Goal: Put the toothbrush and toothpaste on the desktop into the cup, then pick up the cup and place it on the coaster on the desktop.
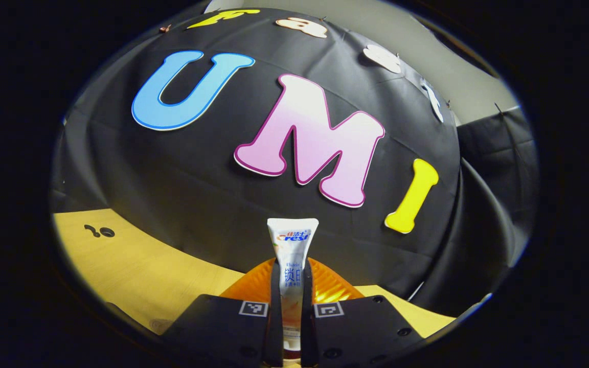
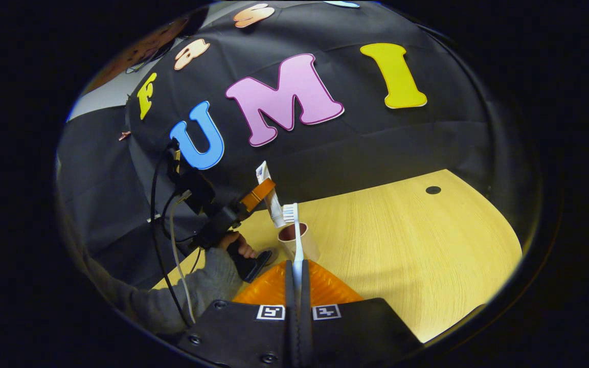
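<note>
**Two grippers, one item clamped in each**

Both claws are closed on something. Left gripper point(image 1: 292, 327) pinches the toothpaste point(image 1: 291, 255) btwn its fingers, tube upright, flat crimped end at 12 o'clock against the booth wall. Right gripper point(image 2: 298, 317) clamps the toothbrush point(image 2: 297, 240) by the handle, bristle head up at 12 o'clock. In right gripper view, the cup point(image 2: 299, 243) stands on the wooden desktop point(image 2: 402, 245), just behind the brush. Left gripper w/ the toothpaste shows there too, at approx 10 o'clock from the cup, tube tilted, lower end at the cup's rim; can't tell if it's inside. A hand point(image 2: 238, 245) in a grey sleeve point(image 2: 192, 291) holds that gripper.
</note>
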Action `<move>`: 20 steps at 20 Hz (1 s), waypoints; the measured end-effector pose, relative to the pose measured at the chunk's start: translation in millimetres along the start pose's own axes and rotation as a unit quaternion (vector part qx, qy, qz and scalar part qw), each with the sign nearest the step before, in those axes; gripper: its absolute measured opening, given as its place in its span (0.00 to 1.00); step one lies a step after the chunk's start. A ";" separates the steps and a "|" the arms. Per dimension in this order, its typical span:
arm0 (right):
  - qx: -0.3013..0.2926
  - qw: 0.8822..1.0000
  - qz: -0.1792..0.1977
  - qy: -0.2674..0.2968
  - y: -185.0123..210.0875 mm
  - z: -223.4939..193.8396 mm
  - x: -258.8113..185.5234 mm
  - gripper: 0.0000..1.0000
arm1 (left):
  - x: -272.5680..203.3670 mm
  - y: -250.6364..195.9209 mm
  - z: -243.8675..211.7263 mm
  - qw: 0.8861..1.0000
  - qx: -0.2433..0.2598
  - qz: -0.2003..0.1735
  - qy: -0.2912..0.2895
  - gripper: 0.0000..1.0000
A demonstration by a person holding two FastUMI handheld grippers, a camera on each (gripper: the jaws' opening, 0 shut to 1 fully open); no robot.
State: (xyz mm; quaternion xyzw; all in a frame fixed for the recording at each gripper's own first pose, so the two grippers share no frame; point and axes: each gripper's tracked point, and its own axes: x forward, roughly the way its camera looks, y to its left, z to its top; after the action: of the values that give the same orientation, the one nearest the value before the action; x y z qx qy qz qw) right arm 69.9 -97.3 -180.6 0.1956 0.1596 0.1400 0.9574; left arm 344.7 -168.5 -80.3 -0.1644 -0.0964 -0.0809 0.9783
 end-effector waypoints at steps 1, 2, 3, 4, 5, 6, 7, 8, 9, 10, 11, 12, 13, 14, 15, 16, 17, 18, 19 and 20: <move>0.000 1.000 -0.001 -0.001 -4.5 -1.7 3.4 0.05 | 3.4 5.8 -9.6 1.000 0.007 0.006 0.001 0.18; 0.001 1.000 -0.001 -0.005 -8.4 -0.7 7.9 0.05 | 4.2 8.3 -17.0 1.000 0.009 0.008 0.002 0.18; 0.003 1.000 -0.002 -0.008 -11.7 -0.4 12.6 0.05 | 3.4 9.0 -24.0 1.000 0.009 0.008 0.002 0.18; 0.004 1.000 -0.002 -0.012 -15.3 1.9 17.7 0.05 | 3.6 9.6 -31.1 1.000 0.010 0.008 0.004 0.18; 0.006 1.000 -0.003 -0.018 -18.7 4.7 22.5 0.05 | 3.9 10.9 -40.0 1.000 0.015 0.008 0.007 0.18; 0.009 1.000 -0.002 -0.027 -21.4 10.1 28.7 0.05 | 3.7 12.3 -46.4 1.000 0.021 0.011 0.010 0.18; 0.012 0.999 -0.002 -0.034 -22.5 15.6 34.4 0.05 | 2.8 13.7 -52.8 1.000 0.025 0.013 0.012 0.18; 0.015 0.999 -0.001 -0.043 -24.4 22.4 40.8 0.05 | 1.8 14.0 -56.2 1.000 0.025 0.013 0.013 0.18; 0.017 0.998 0.001 -0.053 -25.4 27.8 45.6 0.05 | -0.8 14.3 -60.3 1.000 0.021 0.012 0.013 0.18; 0.015 0.998 0.004 -0.064 -25.3 34.9 51.6 0.05 | -2.9 15.2 -62.6 1.000 0.017 0.013 0.012 0.18; 0.010 0.997 0.007 -0.074 -24.5 42.1 57.1 0.05 | -3.7 14.2 -65.6 1.000 0.014 0.014 0.010 0.18; 0.007 0.996 0.011 -0.084 -23.7 49.6 64.6 0.04 | -5.9 14.5 -67.3 1.000 0.014 0.015 0.009 0.19; 0.006 0.995 0.015 -0.095 -22.2 58.0 72.0 0.05 | -5.8 12.9 -70.1 1.000 0.017 0.016 0.010 0.20; 0.008 0.994 0.021 -0.106 -19.4 66.1 79.2 0.05 | -7.4 12.5 -73.8 1.000 0.021 0.017 0.014 0.21; 0.009 0.993 0.027 -0.117 -16.2 74.9 86.3 0.05 | -9.0 12.3 -78.9 0.999 0.025 0.018 0.018 0.22; 0.008 0.991 0.031 -0.128 -13.0 84.0 93.9 0.05 | -11.2 12.3 -82.3 0.999 0.025 0.020 0.023 0.23; 0.003 0.990 0.036 -0.138 -9.5 92.2 100.3 0.04 | -13.1 12.6 -85.6 0.999 0.022 0.021 0.026 0.24; -0.002 0.988 0.042 -0.148 -5.4 100.0 107.5 0.05 | -16.1 12.8 -87.8 0.999 0.015 0.022 0.028 0.24; -0.006 0.987 0.049 -0.155 -1.6 105.7 114.6 0.05 | -18.2 13.5 -90.4 0.999 0.007 0.024 0.030 0.26; -0.007 0.985 0.055 -0.162 2.1 111.2 123.1 0.05 | -20.9 15.3 -93.7 0.999 -0.001 0.027 0.034 0.26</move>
State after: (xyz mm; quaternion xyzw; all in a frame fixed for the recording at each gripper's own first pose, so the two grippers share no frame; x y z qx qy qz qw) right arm 221.5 -91.5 -113.5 0.2171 -0.0092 0.1601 0.9629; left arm 342.6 -183.2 -176.4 -0.1651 -0.0588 -0.0605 0.9827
